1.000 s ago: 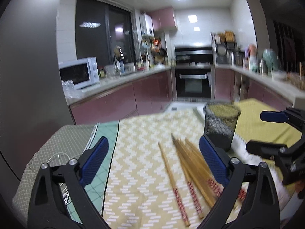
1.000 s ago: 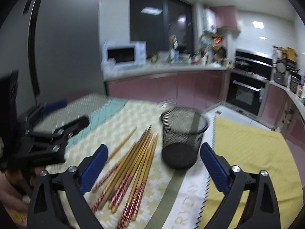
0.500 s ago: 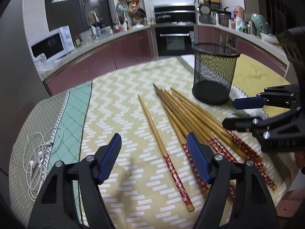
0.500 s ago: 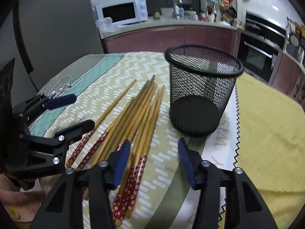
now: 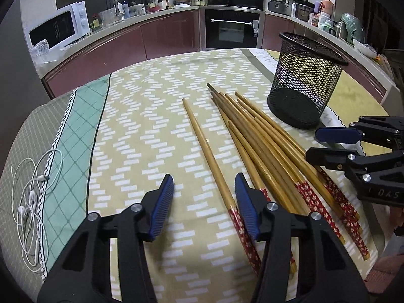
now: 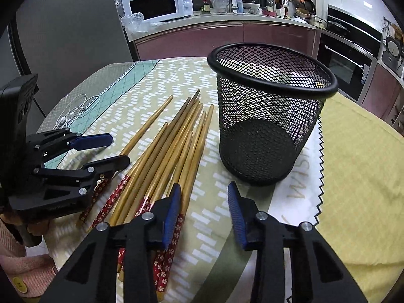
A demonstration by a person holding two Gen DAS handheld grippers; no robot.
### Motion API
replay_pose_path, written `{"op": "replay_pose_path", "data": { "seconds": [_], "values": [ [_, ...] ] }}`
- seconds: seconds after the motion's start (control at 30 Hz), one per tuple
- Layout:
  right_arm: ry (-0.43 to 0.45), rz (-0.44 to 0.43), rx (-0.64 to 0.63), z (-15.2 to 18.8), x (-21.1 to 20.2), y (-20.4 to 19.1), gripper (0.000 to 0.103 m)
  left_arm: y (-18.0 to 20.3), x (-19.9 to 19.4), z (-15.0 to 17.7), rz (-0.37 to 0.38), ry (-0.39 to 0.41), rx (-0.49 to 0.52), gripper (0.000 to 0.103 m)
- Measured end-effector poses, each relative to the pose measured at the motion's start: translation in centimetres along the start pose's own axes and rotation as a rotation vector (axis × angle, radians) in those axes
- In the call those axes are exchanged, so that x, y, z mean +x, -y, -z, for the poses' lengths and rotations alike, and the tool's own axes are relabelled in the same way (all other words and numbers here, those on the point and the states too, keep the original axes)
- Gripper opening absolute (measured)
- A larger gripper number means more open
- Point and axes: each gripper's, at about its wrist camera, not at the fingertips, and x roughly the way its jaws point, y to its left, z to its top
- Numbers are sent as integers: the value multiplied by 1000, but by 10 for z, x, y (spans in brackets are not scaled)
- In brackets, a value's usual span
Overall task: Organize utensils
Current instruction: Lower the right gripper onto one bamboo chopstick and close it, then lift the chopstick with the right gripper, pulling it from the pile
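Note:
Several wooden chopsticks [image 5: 265, 146] with red flowered ends lie in a loose bundle on the patterned tablecloth, also seen as chopsticks [image 6: 171, 146] in the right wrist view. One single chopstick [image 5: 214, 164] lies apart on their left. A black mesh cup [image 5: 303, 83] [image 6: 265, 116] stands upright and empty beyond them. My left gripper [image 5: 204, 184] hangs low over the single chopstick, jaws closing, pads not touching it. My right gripper [image 6: 204, 192] is closing over bare cloth just right of the bundle's red ends. Each gripper shows in the other's view: right gripper [image 5: 313, 144], left gripper [image 6: 118, 149].
White earphones [image 5: 32, 197] [image 6: 70, 111] lie on the green cloth at the table's left edge. A yellow cloth [image 6: 353, 164] covers the right side. A pink sleeve [image 6: 15, 240] shows behind the left gripper. Kitchen counters and a microwave [image 5: 60, 27] stand behind.
Both grippers have dropped toward the table and tipped downward over the chopsticks. Both pairs of jaws have narrowed from wide open. Nothing has been taken hold of.

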Motion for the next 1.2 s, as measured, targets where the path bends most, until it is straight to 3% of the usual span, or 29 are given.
{"op": "replay_pose_path", "data": {
  "seconds": [0.13,0.2,0.3,0.47,0.6,0.87,1.2],
  "values": [
    [-6,14,-6,-1,2,0,35,2,3,-4,7,-7,5,45],
    [-20,26,-20,-1,3,-2,26,1,3,-7,15,-12,6,43],
    [-24,58,-50,-1,7,-8,23,1,7,-11,28,-15,4,35],
    [-31,30,-44,-6,11,-11,10,0,11,-17,42,-17,-11,13],
    [-33,-15,-3,-7,10,-7,7,-1,11,-18,45,-16,-39,8],
    [6,-73,49,-4,-3,3,6,-12,2,-11,61,2,-103,8],
    [82,-238,35,-4,-29,-4,6,-14,-37,-12,155,91,-120,8]
  ]
}}
